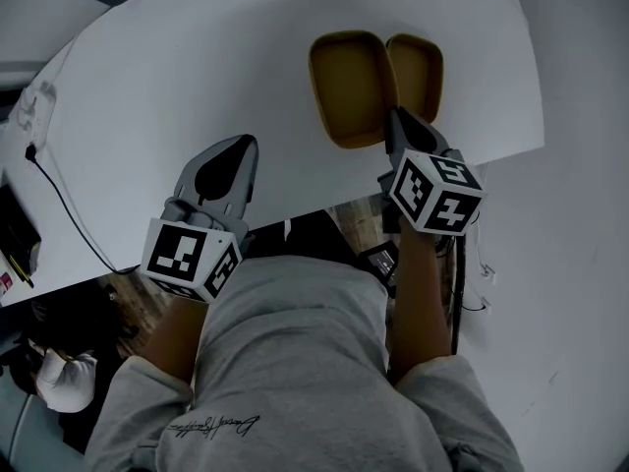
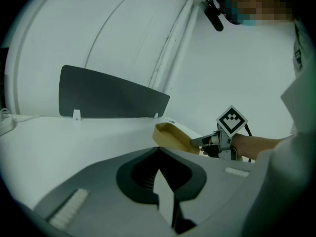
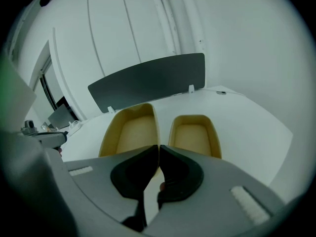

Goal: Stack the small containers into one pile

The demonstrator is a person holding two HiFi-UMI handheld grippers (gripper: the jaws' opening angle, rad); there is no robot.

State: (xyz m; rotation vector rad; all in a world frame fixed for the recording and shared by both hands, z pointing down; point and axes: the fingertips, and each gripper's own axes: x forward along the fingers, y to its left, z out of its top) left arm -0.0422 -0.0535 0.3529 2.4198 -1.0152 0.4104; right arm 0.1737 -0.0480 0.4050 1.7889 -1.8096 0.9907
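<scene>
My right gripper (image 1: 395,116) is clamped on the right wall of the larger mustard-yellow plastic tub (image 1: 349,82). That tub stands on the white table (image 1: 197,67) just beside the smaller yellow tub (image 1: 418,67). The head view hides that pinch under the gripper; only the right gripper view shows it. My left gripper (image 1: 241,144) has its jaws together, empty, and its own view misses the smaller tub.

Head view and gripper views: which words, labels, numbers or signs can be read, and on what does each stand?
Grey sweatshirt, hem: one line of dark cursive script, too small to read.
Left gripper and right gripper, marker cubes: black-and-white square patterns, no letters.
Larger yellow plastic container and smaller yellow plastic container: no print visible.
</scene>
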